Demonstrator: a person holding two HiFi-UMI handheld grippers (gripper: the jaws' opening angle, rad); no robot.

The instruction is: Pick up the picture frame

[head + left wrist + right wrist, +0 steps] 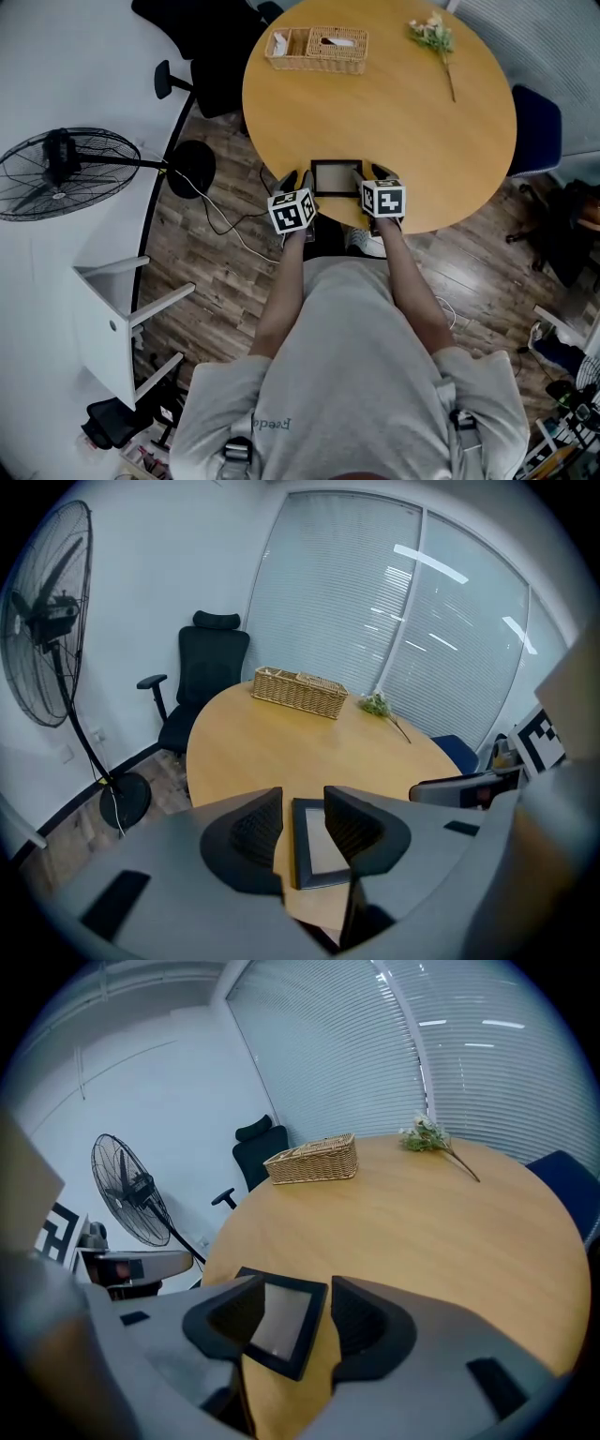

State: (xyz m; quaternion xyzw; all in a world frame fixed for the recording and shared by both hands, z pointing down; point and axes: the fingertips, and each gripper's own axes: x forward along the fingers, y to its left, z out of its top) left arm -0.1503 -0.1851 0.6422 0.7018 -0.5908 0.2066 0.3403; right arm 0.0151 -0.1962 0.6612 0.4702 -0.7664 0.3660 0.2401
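A small dark picture frame (pixel 336 178) lies flat near the front edge of the round wooden table (pixel 403 112). My left gripper (pixel 298 181) is at the frame's left end and my right gripper (pixel 376 174) is at its right end. In the left gripper view the frame (pixel 319 850) has its left border between the spread jaws of the left gripper (pixel 302 808), with gaps on both sides. The right gripper view shows the frame (pixel 279 1321) with its right border between the parted jaws of the right gripper (pixel 298 1290). Neither gripper's pads press on it.
A wicker basket (pixel 317 49) and a flower sprig (pixel 434 37) sit at the table's far side. A black office chair (pixel 206 56) and a standing fan (pixel 61 172) are to the left, with a blue chair (pixel 536 131) on the right. A cable (pixel 220 220) trails across the floor.
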